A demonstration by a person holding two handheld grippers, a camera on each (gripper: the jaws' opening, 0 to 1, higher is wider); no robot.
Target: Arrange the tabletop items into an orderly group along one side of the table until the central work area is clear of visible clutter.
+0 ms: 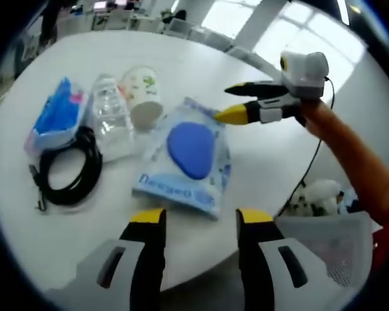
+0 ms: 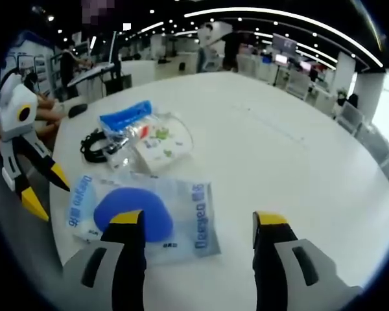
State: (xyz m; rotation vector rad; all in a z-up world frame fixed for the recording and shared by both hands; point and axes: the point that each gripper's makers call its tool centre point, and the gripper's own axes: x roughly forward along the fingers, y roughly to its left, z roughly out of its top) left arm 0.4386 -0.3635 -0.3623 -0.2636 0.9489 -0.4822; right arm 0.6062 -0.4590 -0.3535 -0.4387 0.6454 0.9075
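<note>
A clear bag with a blue oval pad [image 1: 191, 152] [image 2: 142, 214] lies flat on the white round table [image 1: 201, 58] [image 2: 279, 149]. Beyond it sit a printed paper cup on its side [image 1: 142, 94] [image 2: 162, 139], a clear plastic bottle [image 1: 110, 116] [image 2: 120, 149], a coiled black cable [image 1: 68, 168] [image 2: 94, 144] and a blue packet [image 1: 58, 116] [image 2: 126, 115]. My left gripper [image 1: 201, 217] [image 2: 50, 195] is open, hovering at the table's near edge just short of the bag. My right gripper [image 2: 198, 218] [image 1: 227, 102] is open at the bag's far corner, holding nothing.
A white mesh basket [image 1: 337, 246] with pale items sits off the table's edge, with a thin cable [image 1: 308, 172] trailing past it. The table's wide far half [image 2: 298, 116] is bare. Desks and people stand in the room behind [image 2: 84, 65].
</note>
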